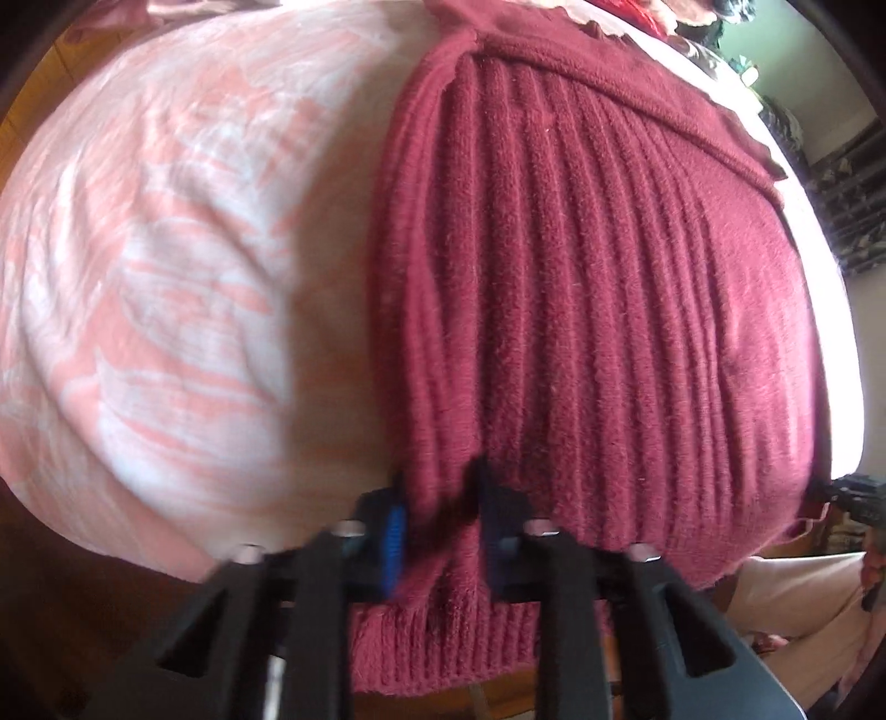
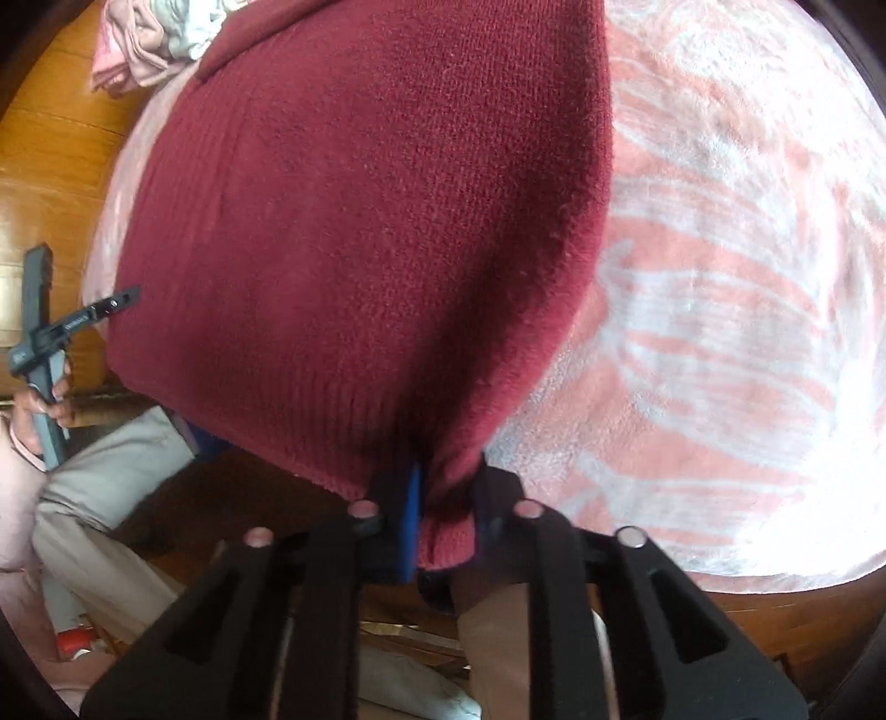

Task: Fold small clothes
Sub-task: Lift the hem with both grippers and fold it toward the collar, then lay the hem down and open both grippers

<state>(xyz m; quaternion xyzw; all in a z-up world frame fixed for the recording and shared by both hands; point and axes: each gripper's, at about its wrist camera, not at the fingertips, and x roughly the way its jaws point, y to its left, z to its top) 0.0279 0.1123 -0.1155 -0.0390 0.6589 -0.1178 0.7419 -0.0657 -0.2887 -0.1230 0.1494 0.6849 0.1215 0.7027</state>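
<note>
A dark red knit sweater (image 1: 581, 310) lies spread on a pink and white patterned blanket (image 1: 183, 249). My left gripper (image 1: 440, 531) is shut on the sweater's ribbed hem at its near left corner. The sweater (image 2: 360, 232) also fills the right wrist view, over the same blanket (image 2: 720, 332). My right gripper (image 2: 446, 526) is shut on the hem at the near right corner, cloth bunched between its fingers. The left gripper (image 2: 119, 302) shows at the sweater's far edge in the right wrist view, held by a hand.
A pile of pink and pale clothes (image 2: 149, 44) lies at the far end of the blanket. More red cloth (image 1: 637, 11) lies beyond the sweater. Wooden floor (image 2: 50, 138) shows to the left. The person's legs in light trousers (image 2: 111, 487) are below the blanket's edge.
</note>
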